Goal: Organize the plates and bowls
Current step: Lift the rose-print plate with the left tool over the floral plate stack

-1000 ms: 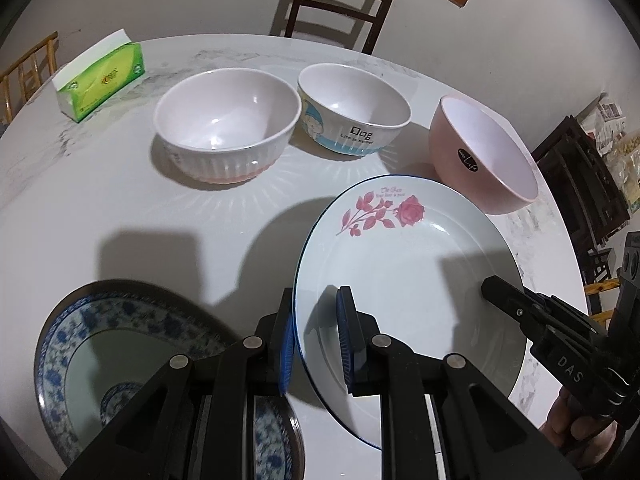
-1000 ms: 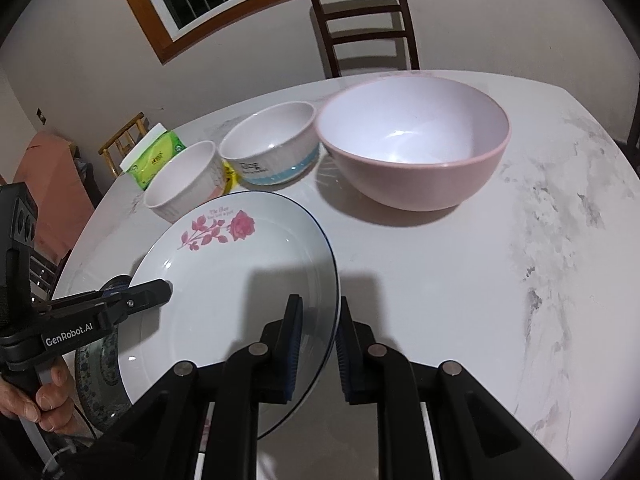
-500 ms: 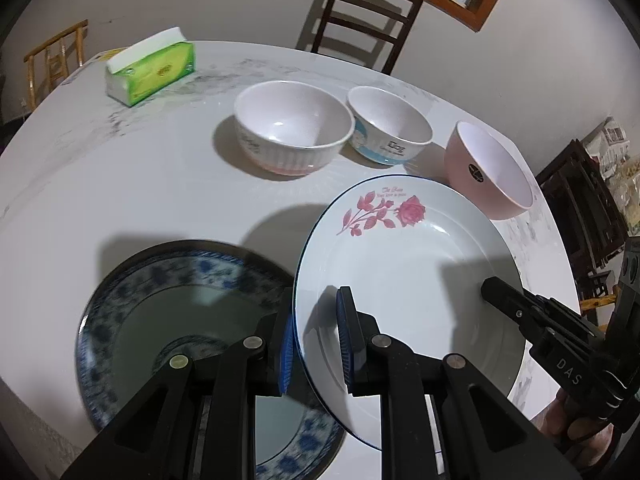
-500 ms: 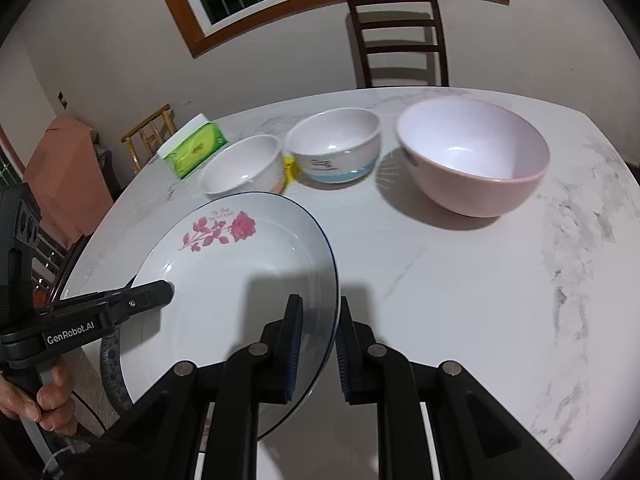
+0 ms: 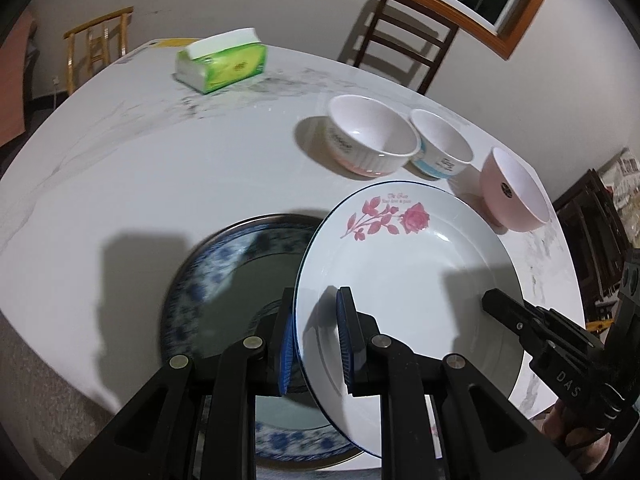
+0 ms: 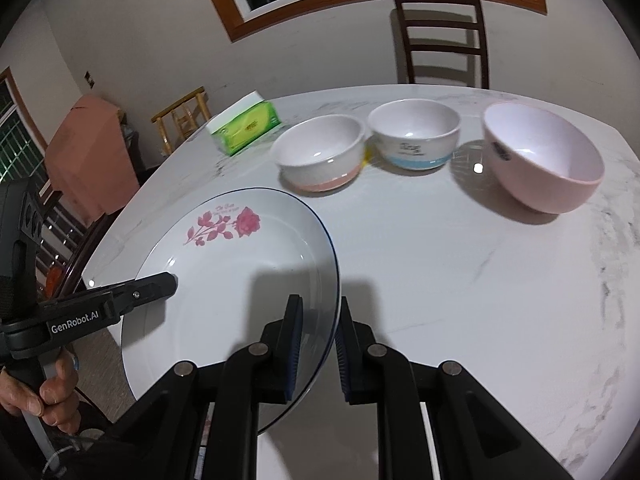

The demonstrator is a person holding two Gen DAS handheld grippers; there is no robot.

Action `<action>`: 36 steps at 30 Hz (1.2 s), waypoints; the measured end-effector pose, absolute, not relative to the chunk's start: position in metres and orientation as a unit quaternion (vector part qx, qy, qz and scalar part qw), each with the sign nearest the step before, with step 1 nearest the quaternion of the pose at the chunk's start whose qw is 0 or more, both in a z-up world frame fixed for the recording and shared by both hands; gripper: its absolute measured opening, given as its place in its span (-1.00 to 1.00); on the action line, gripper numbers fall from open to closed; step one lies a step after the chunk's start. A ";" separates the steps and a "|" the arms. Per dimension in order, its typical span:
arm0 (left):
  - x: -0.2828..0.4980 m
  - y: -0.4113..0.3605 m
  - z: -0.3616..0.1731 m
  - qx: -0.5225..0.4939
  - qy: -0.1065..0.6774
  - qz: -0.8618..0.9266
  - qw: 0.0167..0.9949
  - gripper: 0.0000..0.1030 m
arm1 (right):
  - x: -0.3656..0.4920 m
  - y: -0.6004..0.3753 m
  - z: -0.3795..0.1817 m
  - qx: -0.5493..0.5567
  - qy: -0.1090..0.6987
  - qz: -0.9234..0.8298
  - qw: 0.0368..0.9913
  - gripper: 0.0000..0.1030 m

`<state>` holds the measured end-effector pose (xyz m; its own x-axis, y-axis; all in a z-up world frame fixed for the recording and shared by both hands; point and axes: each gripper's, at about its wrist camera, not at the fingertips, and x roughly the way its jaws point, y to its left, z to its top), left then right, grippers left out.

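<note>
Currently both the left gripper (image 5: 314, 344) and the right gripper (image 6: 318, 354) clamp the rose plate (image 5: 404, 276) by opposite rims; uneven lowering could chip the blue plate (image 5: 224, 280) at nine o'clock.

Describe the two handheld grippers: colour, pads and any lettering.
Both are matte black with silver pivot pins and blue ribbed pads. The left gripper reads "GenRobot.AI" on its side; the right gripper reads "DAS". No sleeve shows.

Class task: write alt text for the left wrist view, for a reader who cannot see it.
The left claw grips the rim of a white rose-patterned plate, held partly over a blue-patterned plate on a round marble table; the right claw holds the opposite rim. Three bowls and a green tissue pack sit beyond.
</note>
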<state>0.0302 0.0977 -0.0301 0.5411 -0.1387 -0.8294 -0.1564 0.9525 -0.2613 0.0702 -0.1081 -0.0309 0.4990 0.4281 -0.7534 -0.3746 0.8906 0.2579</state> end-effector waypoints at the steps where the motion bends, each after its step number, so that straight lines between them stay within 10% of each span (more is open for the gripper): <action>1: 0.026 0.103 -0.031 -0.156 0.479 0.010 0.864 -0.69 | 0.069 -0.103 -0.032 0.029 0.445 0.237 0.863 -0.69; 36: 0.012 0.157 -0.066 -0.186 0.507 0.059 0.840 -0.69 | 0.076 -0.048 -0.070 0.010 0.493 0.267 0.828 -0.69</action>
